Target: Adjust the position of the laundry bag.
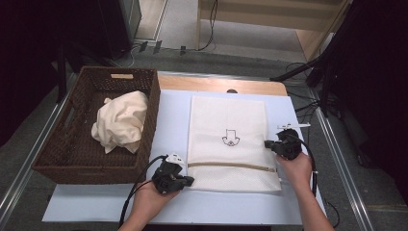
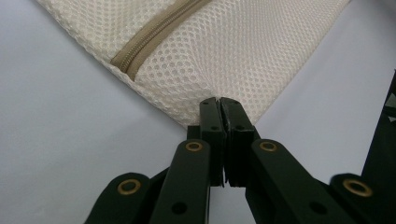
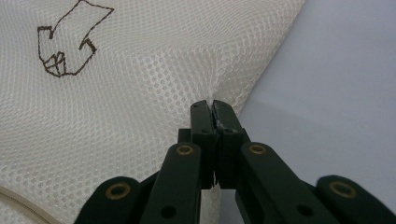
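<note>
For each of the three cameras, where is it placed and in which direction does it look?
High view: above the table's near side, looking forward and down; both forearms and hands show.
Left gripper view: rides the left claw, looking along its jaws at the mesh bag near the zipper.
Right gripper view: rides the right claw, facing the bag's edge.
Shared: all show the bag.

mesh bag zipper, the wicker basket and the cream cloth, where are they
zipper (image 2: 149,39), left gripper view, on the tan tape near its closed end.
wicker basket (image 1: 153,103), high view, on its right wall.
cream cloth (image 1: 122,120), high view, on the middle of the bundle.
</note>
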Tool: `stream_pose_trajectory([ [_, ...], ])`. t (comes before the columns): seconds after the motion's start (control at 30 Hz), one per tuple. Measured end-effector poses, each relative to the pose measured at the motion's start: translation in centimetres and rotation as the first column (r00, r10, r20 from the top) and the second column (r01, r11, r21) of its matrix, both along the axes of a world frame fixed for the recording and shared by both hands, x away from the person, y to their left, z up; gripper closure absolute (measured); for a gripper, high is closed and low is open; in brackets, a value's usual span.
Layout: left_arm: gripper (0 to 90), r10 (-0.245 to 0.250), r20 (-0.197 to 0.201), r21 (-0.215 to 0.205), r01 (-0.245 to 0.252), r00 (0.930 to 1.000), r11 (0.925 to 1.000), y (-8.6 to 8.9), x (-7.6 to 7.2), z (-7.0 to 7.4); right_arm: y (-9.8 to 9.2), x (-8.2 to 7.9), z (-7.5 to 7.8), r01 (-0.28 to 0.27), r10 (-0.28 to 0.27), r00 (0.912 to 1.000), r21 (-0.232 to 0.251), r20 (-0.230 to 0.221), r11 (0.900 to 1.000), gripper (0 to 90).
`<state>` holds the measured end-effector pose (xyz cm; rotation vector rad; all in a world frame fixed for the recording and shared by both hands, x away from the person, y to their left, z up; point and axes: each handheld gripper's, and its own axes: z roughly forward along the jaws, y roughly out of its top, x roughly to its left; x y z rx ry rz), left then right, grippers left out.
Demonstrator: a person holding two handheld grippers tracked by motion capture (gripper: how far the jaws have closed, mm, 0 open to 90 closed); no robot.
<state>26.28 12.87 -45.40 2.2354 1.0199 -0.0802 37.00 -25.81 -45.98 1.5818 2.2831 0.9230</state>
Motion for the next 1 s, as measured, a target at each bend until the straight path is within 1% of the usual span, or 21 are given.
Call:
stream_pose_trajectory([
  [0.13, 88.5, 0.006, -0.005, -0.014, -0.006, 1.0000, 0.9999, -0.2, 0.0, 0.0, 0.1, 0.4, -0.2, -0.008, 0.008, 1.0000, -0.004, -0.001, 1.000, 89.3],
  [0.23, 88.5, -0.002, -0.004, -0.012, 0.002, 1.0000, 0.9999, -0.2, -0.2, 0.0, 0.1, 0.7, -0.3, -0.010, 0.010, 0.9999, 0.008, 0.003, 1.000, 89.3],
  [0.37, 88.5, 0.006, -0.014, -0.026, -0.007, 0.9999, 0.9996, -0.1, -0.1, -0.1, -0.1, 0.8, -0.4, -0.010, 0.010, 0.9999, 0.023, -0.002, 1.000, 88.8],
  [0.43, 87.9, -0.003, -0.016, -0.026, 0.002, 0.9999, 0.9997, -0.1, -0.1, -0.1, -0.1, 0.8, -0.4, -0.004, 0.004, 1.0000, 0.029, -0.004, 1.000, 87.6],
  [0.47, 86.7, -0.005, -0.023, -0.031, 0.004, 0.9997, 0.9995, 0.0, 0.0, 0.0, -0.2, 0.8, -0.4, -0.007, 0.007, 1.0000, 0.033, -0.007, 0.999, 84.5],
  [0.53, 80.3, 0.003, -0.030, -0.049, -0.004, 0.9995, 0.9988, 0.1, 0.0, 0.3, -0.3, 0.7, -0.4, -0.004, 0.004, 0.9999, 0.037, -0.014, 0.999, 76.2],
  [0.57, 77.7, 0.006, -0.024, -0.053, -0.008, 0.9997, 0.9986, 0.2, -0.1, 0.6, -0.4, 0.7, -0.4, -0.005, 0.006, 0.9998, 0.042, -0.018, 0.999, 71.8],
  [0.63, 72.7, -0.002, 0.004, -0.064, 0.002, 1.0000, 0.9980, 0.3, -0.2, 1.3, -0.5, 0.4, -0.2, -0.007, 0.008, 0.9998, 0.041, -0.016, 0.999, 65.1],
  [0.67, 70.0, -0.002, 0.009, -0.073, 0.003, 1.0000, 0.9973, 0.3, -0.3, 1.5, -0.5, 0.3, -0.1, -0.008, 0.009, 0.9998, 0.038, -0.017, 0.999, 63.5],
  [0.7, 67.6, -0.010, 0.009, -0.076, 0.011, 0.9999, 0.9970, 0.3, -0.3, 1.8, -0.6, 0.1, 0.1, -0.013, 0.013, 0.9999, 0.038, -0.006, 0.999, 61.3],
  [0.73, 63.4, -0.017, 0.005, -0.079, 0.017, 0.9998, 0.9967, 0.3, -0.3, 1.9, -0.8, -0.2, 0.3, -0.012, 0.012, 0.9999, 0.041, 0.001, 0.999, 60.4],
  [0.77, 59.0, -0.027, 0.009, -0.068, 0.027, 0.9996, 0.9973, 0.2, -0.4, 2.1, -0.9, -0.4, 0.5, -0.016, 0.015, 0.9998, 0.049, 0.008, 0.999, 60.2],
  [0.8, 54.7, -0.038, 0.007, -0.068, 0.039, 0.9992, 0.9969, 0.1, -0.4, 2.2, -1.0, -0.6, 0.7, -0.020, 0.020, 0.9997, 0.058, 0.014, 0.998, 59.4],
  [0.83, 50.8, -0.047, 0.012, -0.060, 0.047, 0.9988, 0.9971, 0.1, -0.4, 2.3, -1.1, -0.9, 0.9, -0.020, 0.019, 0.9997, 0.063, 0.013, 0.998, 58.9],
  [0.87, 48.7, -0.047, 0.024, -0.063, 0.049, 0.9986, 0.9968, 0.0, -0.5, 2.4, -1.2, -1.1, 1.1, -0.022, 0.021, 0.9996, 0.067, 0.017, 0.997, 58.0],
  [0.9, 46.7, -0.053, 0.025, -0.067, 0.055, 0.9983, 0.9962, 0.0, -0.5, 2.6, -1.3, -1.4, 1.2, -0.023, 0.022, 0.9995, 0.071, 0.021, 0.997, 57.3],
  [0.97, 44.8, -0.072, 0.032, -0.062, 0.074, 0.9969, 0.9953, -0.1, -0.5, 2.9, -1.4, -2.0, 1.6, -0.027, 0.025, 0.9993, 0.087, 0.028, 0.996, 55.6],
  [1.0, 43.9, -0.080, 0.044, -0.053, 0.083, 0.9958, 0.9951, -0.1, -0.4, 3.0, -1.4, -2.4, 1.7, -0.034, 0.031, 0.9990, 0.096, 0.032, 0.995, 54.9],
])
